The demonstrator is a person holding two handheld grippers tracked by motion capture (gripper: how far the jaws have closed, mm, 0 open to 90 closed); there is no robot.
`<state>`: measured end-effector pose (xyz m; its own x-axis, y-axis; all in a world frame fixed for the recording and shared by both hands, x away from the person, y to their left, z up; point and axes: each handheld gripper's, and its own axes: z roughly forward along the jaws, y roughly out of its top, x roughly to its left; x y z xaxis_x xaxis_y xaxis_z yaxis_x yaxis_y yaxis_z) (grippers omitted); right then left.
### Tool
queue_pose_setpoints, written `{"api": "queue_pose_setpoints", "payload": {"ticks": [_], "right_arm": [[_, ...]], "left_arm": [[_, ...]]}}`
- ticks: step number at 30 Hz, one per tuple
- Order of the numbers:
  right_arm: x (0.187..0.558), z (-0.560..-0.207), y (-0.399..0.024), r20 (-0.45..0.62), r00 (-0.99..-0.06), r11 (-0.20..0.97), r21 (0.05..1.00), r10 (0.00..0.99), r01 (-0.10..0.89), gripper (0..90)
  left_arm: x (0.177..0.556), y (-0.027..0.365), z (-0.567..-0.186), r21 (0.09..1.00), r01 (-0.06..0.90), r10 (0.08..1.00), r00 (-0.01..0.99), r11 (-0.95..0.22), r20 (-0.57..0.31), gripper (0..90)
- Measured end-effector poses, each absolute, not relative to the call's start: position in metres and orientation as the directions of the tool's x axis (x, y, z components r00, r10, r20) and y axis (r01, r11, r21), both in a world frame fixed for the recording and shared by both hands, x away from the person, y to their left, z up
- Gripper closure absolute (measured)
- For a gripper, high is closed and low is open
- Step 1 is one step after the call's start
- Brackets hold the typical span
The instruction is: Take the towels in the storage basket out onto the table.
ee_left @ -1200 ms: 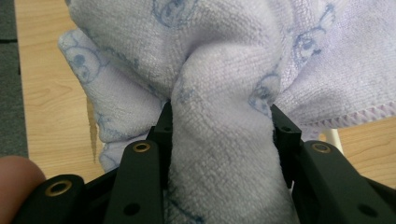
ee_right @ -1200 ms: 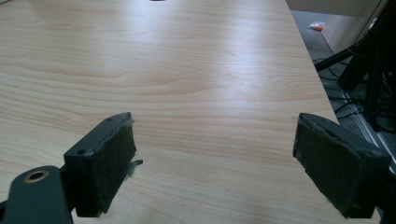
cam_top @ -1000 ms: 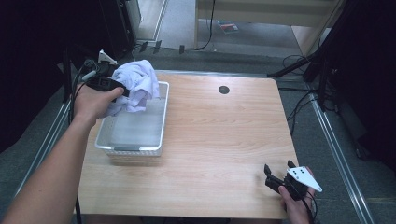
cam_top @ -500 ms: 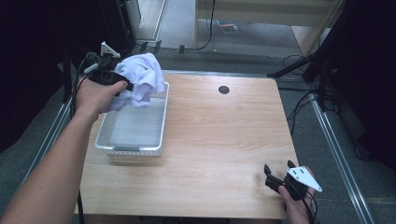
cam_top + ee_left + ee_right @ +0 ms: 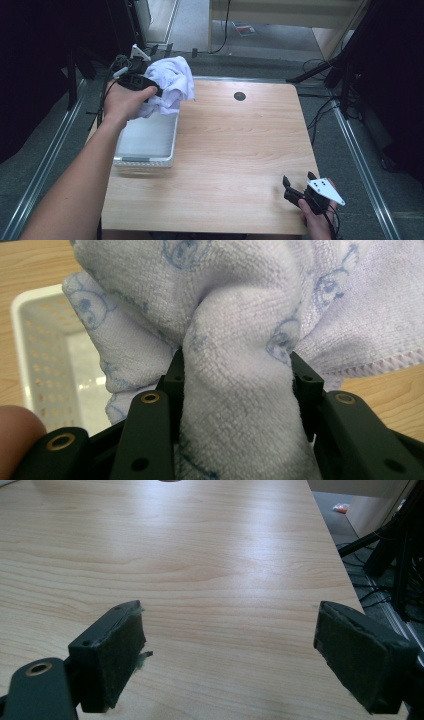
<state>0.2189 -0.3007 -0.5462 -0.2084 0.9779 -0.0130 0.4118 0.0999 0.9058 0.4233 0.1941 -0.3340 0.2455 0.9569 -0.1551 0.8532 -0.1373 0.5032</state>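
High view: the left gripper [image 5: 150,90] is held above the far end of a white basket [image 5: 167,152] that sits on the wooden surface [image 5: 240,145], and a bunched white towel [image 5: 170,85] hangs from its jaws, lifted clear of the basket floor and spilling over toward the basket's far right corner. From the left gripper view, the two black jaws are closed onto a thick fold of the towel [image 5: 240,390]; the cloth fills the whole gap between them, bulges out above both tips, and drapes off to either side. The terry fabric is pale with a faint blue printed pattern, and a stitched hem runs just beyond the right-hand jaw. Past the left-hand jaw, lower and behind the cloth, the perforated wall of the basket [image 5: 30,345] can be seen, with bare wood beyond the right-hand jaw. The right gripper [image 5: 299,189] is held at the near right corner of the surface, well apart from the towel and basket. In the right gripper view its jaws stand wide apart, their padded faces turned toward each other with nothing between them, and bare wood [image 5: 200,555] stretching ahead of the tips.
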Motion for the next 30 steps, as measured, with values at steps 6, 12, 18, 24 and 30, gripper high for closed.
{"api": "queue_pose_setpoints", "payload": {"ticks": [6,12,18,24,30], "right_arm": [[0.219,-0.546,-0.3,-0.011,-0.209,0.099,0.905,0.978,0.413,13.2],[0.219,-0.546,-0.3,-0.016,-0.213,0.104,0.906,0.977,0.411,13.1],[0.219,-0.546,-0.3,-0.015,-0.214,0.104,0.905,0.977,0.412,13.1],[0.22,-0.546,-0.3,-0.011,-0.216,0.1,0.907,0.976,0.41,13.2],[0.22,-0.546,-0.301,-0.009,-0.22,0.101,0.907,0.976,0.409,13.2]], "left_arm": [[0.427,0.166,-0.337,0.506,0.849,0.948,0.272,-0.156,-0.165,58.1],[0.431,0.138,-0.34,0.508,0.841,0.937,0.307,-0.184,-0.169,57.9],[0.435,0.114,-0.349,0.503,0.84,0.927,0.329,-0.202,-0.178,57.8],[0.439,0.09,-0.362,0.497,0.839,0.917,0.353,-0.223,-0.184,57.6],[0.442,0.069,-0.375,0.493,0.837,0.904,0.376,-0.238,-0.204,57.4]]}}
